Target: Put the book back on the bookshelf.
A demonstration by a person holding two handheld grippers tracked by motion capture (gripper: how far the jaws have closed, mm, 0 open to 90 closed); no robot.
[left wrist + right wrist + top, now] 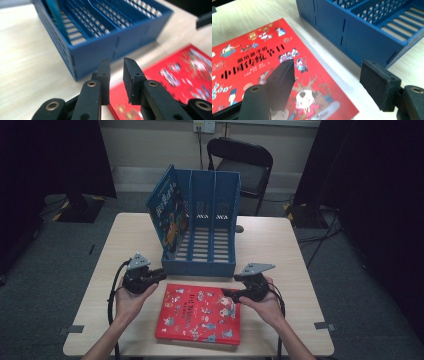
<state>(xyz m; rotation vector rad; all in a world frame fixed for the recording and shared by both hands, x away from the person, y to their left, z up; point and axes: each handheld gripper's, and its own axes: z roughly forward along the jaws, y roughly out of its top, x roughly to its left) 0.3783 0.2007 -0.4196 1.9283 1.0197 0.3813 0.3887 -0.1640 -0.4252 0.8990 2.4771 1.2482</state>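
Dark curtains close off both sides of the room, and from my remote seat I see a black folding chair (243,164) against the far wall beyond the pale wooden table (280,245). At the table's middle stands a blue file rack (210,220) with three open compartments, its slatted floor facing up toward me. I can see a blue picture book (167,212) standing tilted in the leftmost compartment, leaning against the rack's left wall.

Near the rack, just in front of it, a red picture book (199,314) lies flat, cover up, between my two hands. It sits close to the rack's front wall without touching it.

At the left, my left gripper (116,73) sits off the red book's far left corner, pointing toward the rack; its jaws are nearly together with only a thin gap, nothing between them. At the right, my right gripper (332,85) hangs over the book's far right corner with jaws spread wide and empty, one above the cover, the other above bare table.
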